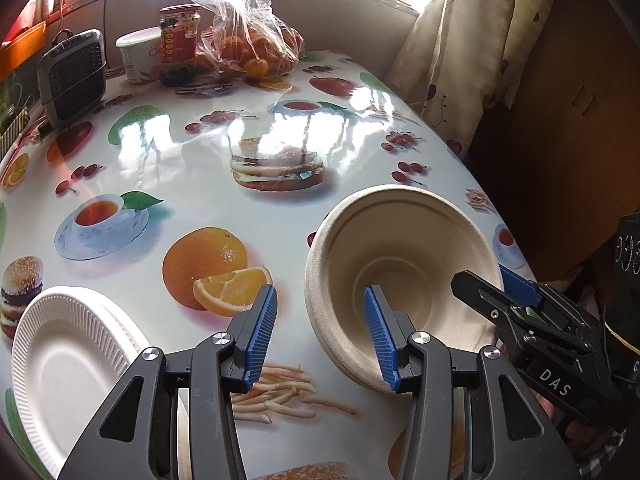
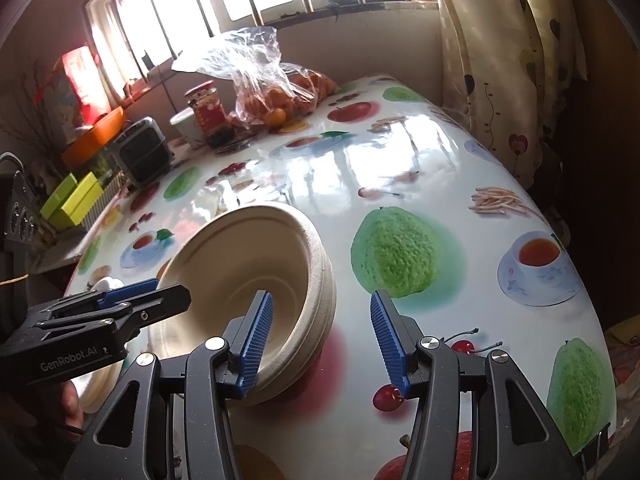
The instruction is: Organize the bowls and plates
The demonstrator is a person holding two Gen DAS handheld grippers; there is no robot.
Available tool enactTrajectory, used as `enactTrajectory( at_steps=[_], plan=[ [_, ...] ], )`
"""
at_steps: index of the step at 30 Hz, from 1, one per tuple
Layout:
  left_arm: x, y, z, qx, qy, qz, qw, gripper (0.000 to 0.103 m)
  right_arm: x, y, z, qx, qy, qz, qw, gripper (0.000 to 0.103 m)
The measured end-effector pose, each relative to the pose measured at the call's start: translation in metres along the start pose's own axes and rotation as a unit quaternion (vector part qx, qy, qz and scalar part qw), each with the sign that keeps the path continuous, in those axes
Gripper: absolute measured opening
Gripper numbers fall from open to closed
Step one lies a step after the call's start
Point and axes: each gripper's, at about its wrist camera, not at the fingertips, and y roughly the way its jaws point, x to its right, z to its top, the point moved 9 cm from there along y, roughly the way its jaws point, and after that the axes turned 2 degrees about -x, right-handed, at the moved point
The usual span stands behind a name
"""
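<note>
A stack of beige pulp bowls point(image 1: 396, 256) sits on the fruit-print tablecloth, also in the right wrist view point(image 2: 256, 264). My left gripper point(image 1: 320, 332) is open, its right finger inside the bowl and its left finger outside, astride the rim. My right gripper point(image 2: 320, 340) is open, its left finger inside the bowl and its right finger outside over the table. The right gripper shows from the left wrist view point(image 1: 500, 292) at the bowl's right rim. A stack of white ribbed plates point(image 1: 68, 364) lies at the near left.
At the table's far end stand a bag of oranges point(image 1: 256, 48), a red-lidded jar point(image 1: 180, 40), a white tub point(image 1: 138, 54) and a grey device point(image 1: 74, 76). A curtain point(image 1: 460, 40) hangs along the right side. Green boxes point(image 2: 72, 200) sit left of the table.
</note>
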Motion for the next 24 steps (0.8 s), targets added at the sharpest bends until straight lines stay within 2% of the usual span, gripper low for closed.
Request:
enactTrajectory(
  at_steps=[12, 15, 20, 24],
  plan=[
    [-0.0044, 0.0086, -0.0035, -0.012, -0.027, -0.028, 0.9992, 0.047, -0.0012, 0.0058, -0.0028, -0.006, 0.008, 0.008, 1.000, 0.050],
    [-0.0041, 0.0081, -0.0037, -0.011, -0.031, -0.033, 0.9989, 0.047, -0.0022, 0.0069, -0.0037, -0.009, 0.008, 0.012, 1.000, 0.043],
    [-0.0033, 0.0075, -0.0024, -0.007, -0.032, -0.037, 0.9988, 0.047, -0.0017, 0.0082, -0.0041, -0.010, 0.013, 0.014, 1.000, 0.037],
    [-0.0037, 0.0077, -0.0013, -0.005, -0.035, -0.037, 0.9987, 0.044, -0.0023, 0.0082, -0.0043, -0.011, 0.012, 0.014, 1.000, 0.029]
  ],
)
